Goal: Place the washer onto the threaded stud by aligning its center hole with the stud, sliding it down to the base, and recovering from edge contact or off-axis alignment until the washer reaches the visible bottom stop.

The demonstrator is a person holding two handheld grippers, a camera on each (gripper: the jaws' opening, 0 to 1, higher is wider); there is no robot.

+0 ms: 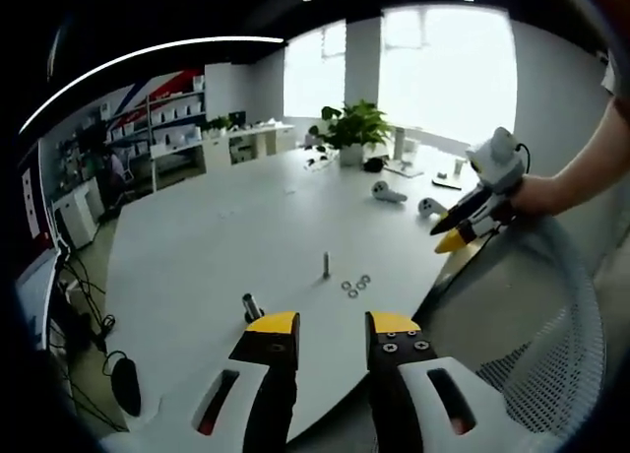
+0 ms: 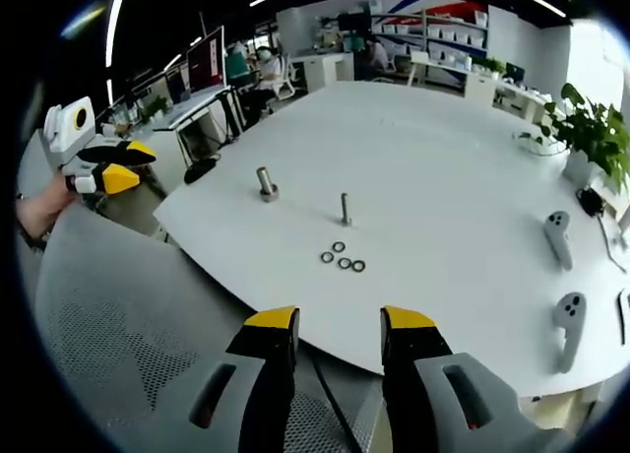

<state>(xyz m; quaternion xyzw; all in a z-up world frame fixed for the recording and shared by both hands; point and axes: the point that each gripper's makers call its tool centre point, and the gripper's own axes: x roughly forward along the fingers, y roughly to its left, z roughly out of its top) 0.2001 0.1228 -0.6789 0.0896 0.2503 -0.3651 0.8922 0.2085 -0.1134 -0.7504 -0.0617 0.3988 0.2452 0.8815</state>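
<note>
A thin threaded stud (image 1: 326, 266) (image 2: 346, 209) stands upright on the white table (image 1: 226, 236) (image 2: 423, 148). Several small washers (image 1: 355, 285) (image 2: 342, 257) lie flat in a cluster just beside it, toward the table edge. My left gripper (image 1: 333, 325) hovers open and empty short of the table edge; in the right gripper view it is at far left (image 2: 116, 165). My right gripper (image 2: 339, 323) is also open and empty, off the table's edge. A hand holds it at right (image 1: 463, 231) in the left gripper view.
A second, thicker bolt (image 1: 252, 305) (image 2: 265, 183) stands near the table edge. Two white controllers (image 2: 558, 231) (image 2: 569, 320) and a potted plant (image 1: 352, 128) (image 2: 591, 128) sit farther off. A grey mesh chair back (image 1: 551, 345) (image 2: 118, 325) lies between the grippers and the table.
</note>
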